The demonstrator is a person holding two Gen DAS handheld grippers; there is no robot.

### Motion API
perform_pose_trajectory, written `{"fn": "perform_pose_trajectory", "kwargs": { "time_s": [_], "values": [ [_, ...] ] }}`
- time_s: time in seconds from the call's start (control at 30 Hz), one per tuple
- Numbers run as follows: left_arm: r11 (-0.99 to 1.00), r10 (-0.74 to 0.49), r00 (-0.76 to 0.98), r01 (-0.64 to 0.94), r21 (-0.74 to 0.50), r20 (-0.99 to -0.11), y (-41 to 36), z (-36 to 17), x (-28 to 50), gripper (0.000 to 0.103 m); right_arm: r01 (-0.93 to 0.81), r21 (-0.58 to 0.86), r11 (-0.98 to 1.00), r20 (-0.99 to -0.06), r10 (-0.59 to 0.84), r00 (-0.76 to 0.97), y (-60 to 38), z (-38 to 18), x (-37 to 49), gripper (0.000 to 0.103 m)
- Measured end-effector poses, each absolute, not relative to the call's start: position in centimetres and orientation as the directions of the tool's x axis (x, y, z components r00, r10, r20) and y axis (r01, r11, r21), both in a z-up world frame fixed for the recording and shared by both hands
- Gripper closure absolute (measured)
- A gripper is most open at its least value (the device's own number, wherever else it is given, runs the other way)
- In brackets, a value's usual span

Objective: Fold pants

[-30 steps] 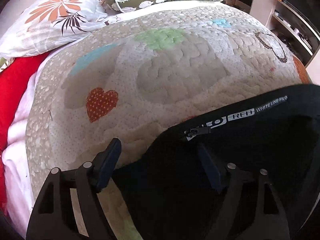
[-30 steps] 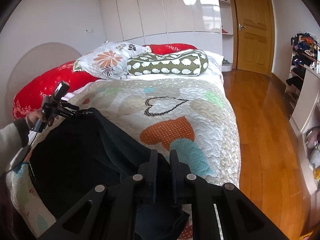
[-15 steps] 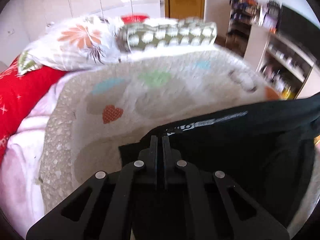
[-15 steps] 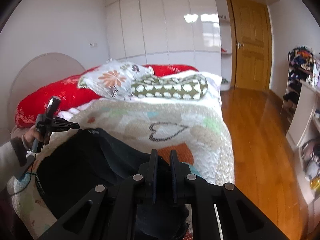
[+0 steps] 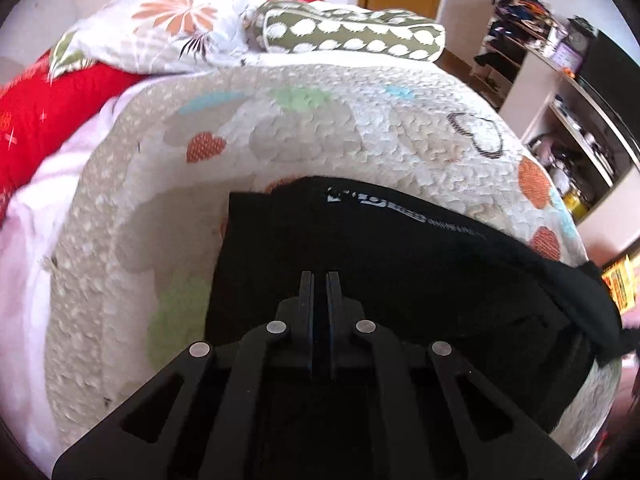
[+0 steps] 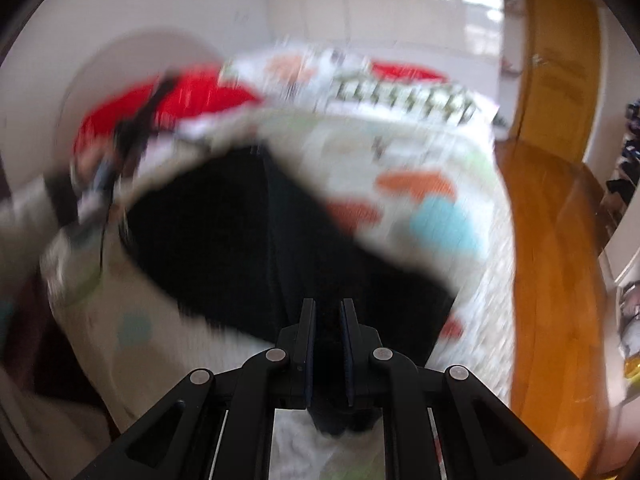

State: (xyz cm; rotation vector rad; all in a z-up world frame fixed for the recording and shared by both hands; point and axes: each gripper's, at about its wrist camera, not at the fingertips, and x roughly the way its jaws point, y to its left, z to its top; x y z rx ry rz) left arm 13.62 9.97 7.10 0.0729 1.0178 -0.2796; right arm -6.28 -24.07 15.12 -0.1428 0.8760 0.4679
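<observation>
Two grippers are clamped on the black pants (image 5: pixel 400 264), which lie across the near part of the quilt (image 5: pixel 320 136), partly lifted. The left gripper (image 5: pixel 319 280) has its jaws pressed together with dark cloth under them, apparently pinching an edge. The right gripper (image 6: pixel 327 308) has its jaws nearly together with a bunch of fabric between them. Judging by the loose, uneven spread and one layer already lying over another, a first fold seems under way; squaring the edges and folding again would remain. The right view is blurred.
</observation>
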Motion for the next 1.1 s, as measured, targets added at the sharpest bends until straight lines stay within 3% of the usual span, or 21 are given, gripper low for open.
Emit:
{"fn": "perform_pose_trajectory", "kwargs": {
  "time_s": [0.13, 0.2, 0.23, 0.3, 0.33, 0.53, 0.73, 0.87, 0.93, 1.0, 1.03, 1.07, 1.1],
  "values": [
    [0.969, -0.176, 0.487, 0.241, -0.062, -0.856, 9.9, 5.8, 12.9, 0.098, -0.461, 0.073, 0.884, -0.802, 0.327, 0.500, -23.2, 14.1, -6.5, 0.092],
    [0.970, -0.170, 0.489, 0.234, -0.059, -0.856, 10.2, 5.7, 12.6, 0.098, -0.443, 0.109, 0.890, -0.779, 0.353, 0.519, -23.2, 16.3, -5.9, 0.091],
    [0.972, -0.166, 0.487, 0.226, -0.060, -0.857, 10.4, 5.7, 12.2, 0.092, -0.443, 0.133, 0.887, -0.749, 0.382, 0.541, -23.4, 17.7, -5.8, 0.089],
    [0.979, -0.150, 0.496, 0.197, -0.057, -0.855, 11.0, 5.7, 11.7, 0.081, -0.460, 0.167, 0.872, -0.686, 0.438, 0.581, -22.9, 20.3, -5.3, 0.074],
    [0.983, -0.144, 0.508, 0.173, -0.064, -0.849, 11.6, 5.8, 11.3, 0.077, -0.479, 0.185, 0.858, -0.644, 0.474, 0.601, -22.0, 21.8, -4.5, 0.057],
    [0.991, -0.118, 0.558, 0.017, -0.131, -0.822, 15.4, 6.0, 8.7, 0.077, -0.537, 0.267, 0.800, -0.556, 0.583, 0.593, -14.0, 23.4, 3.1, 0.054],
    [0.980, -0.121, 0.582, -0.056, -0.189, -0.804, 18.3, 6.1, 6.1, 0.077, -0.543, 0.258, 0.799, -0.706, 0.540, 0.459, -1.5, 17.8, 17.4, 0.054],
    [0.974, -0.121, 0.596, -0.082, -0.210, -0.794, 19.7, 6.2, 4.8, 0.076, -0.581, 0.149, 0.800, -0.817, 0.431, 0.383, 3.7, 13.0, 23.6, 0.054],
    [0.970, -0.119, 0.602, -0.097, -0.221, -0.790, 20.4, 6.1, 4.3, 0.062, -0.571, 0.118, 0.812, -0.854, 0.376, 0.359, 4.5, 10.7, 25.7, 0.054],
    [0.964, -0.132, 0.613, -0.104, -0.246, -0.779, 21.0, 6.1, 3.9, 0.054, -0.553, 0.145, 0.820, -0.875, 0.367, 0.316, 4.7, 8.8, 27.1, 0.058],
    [0.960, -0.137, 0.614, -0.111, -0.257, -0.777, 21.3, 6.1, 3.7, 0.054, -0.554, 0.154, 0.818, -0.877, 0.371, 0.305, 4.4, 8.5, 27.3, 0.070],
    [0.958, -0.137, 0.613, -0.119, -0.262, -0.778, 21.6, 6.1, 3.5, 0.054, -0.554, 0.139, 0.821, -0.873, 0.365, 0.323, 4.3, 8.6, 27.4, 0.088],
    [0.955, -0.135, 0.612, -0.129, -0.267, -0.779, 21.8, 6.2, 3.3, 0.054, -0.553, 0.118, 0.825, -0.863, 0.361, 0.353, 3.9, 9.2, 27.0, 0.095]
  ]
}}
